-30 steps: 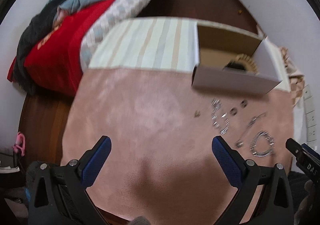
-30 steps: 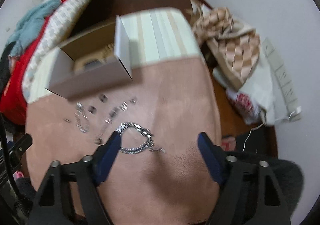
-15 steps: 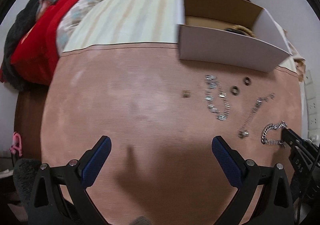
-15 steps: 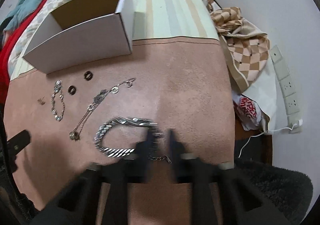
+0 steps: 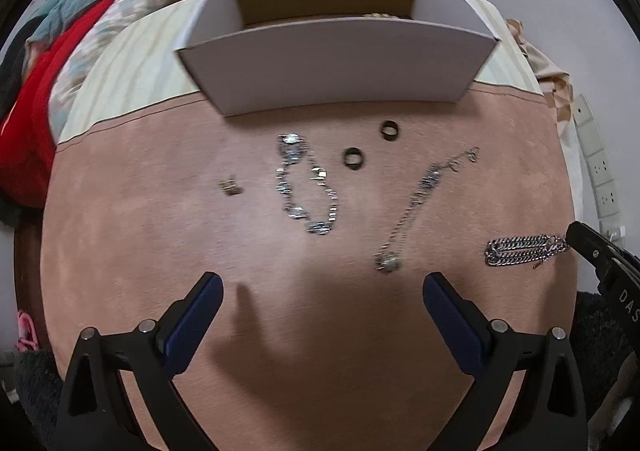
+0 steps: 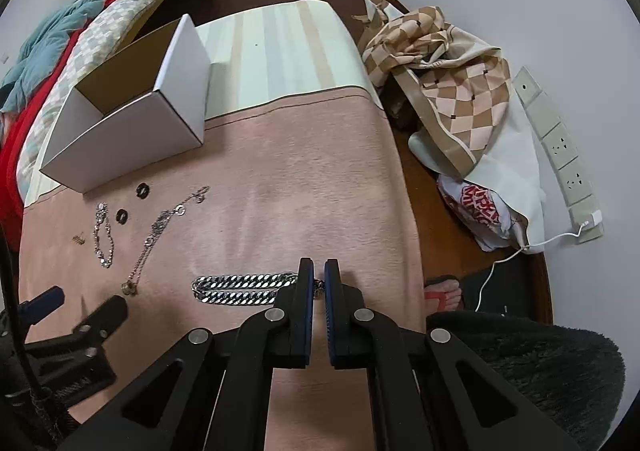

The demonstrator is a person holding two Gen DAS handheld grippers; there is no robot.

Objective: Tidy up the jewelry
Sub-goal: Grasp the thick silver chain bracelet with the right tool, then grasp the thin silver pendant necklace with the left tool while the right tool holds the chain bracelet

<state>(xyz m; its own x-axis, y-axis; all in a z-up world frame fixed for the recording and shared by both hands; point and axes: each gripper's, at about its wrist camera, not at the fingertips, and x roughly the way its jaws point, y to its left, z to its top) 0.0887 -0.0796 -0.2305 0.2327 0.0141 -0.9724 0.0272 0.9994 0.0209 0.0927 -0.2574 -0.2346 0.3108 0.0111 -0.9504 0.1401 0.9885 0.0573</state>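
Jewelry lies on a pink cloth (image 5: 160,231). My right gripper (image 6: 319,275) is shut on the clasp end of a thick silver curb chain (image 6: 240,289), which also shows in the left wrist view (image 5: 520,250) stretched out flat. My left gripper (image 5: 322,291) is open and empty, low over the cloth. Ahead of it lie a beaded silver bracelet (image 5: 306,187), two dark rings (image 5: 352,158) (image 5: 389,129), a thin necklace (image 5: 416,207) and a small earring (image 5: 231,187). An open white cardboard box (image 5: 332,63) stands behind them.
The cloth covers a striped mattress (image 6: 280,43). A bed with red and blue bedding (image 5: 60,51) is at the left. A checked bag (image 6: 448,83) and a wall power strip (image 6: 560,155) are at the right. A sandalled foot (image 6: 444,297) is beside the mattress.
My right gripper has closed on the curb chain's end and pulled the looped chain out straight. My left gripper has moved forward toward the box and jewelry, staying open.
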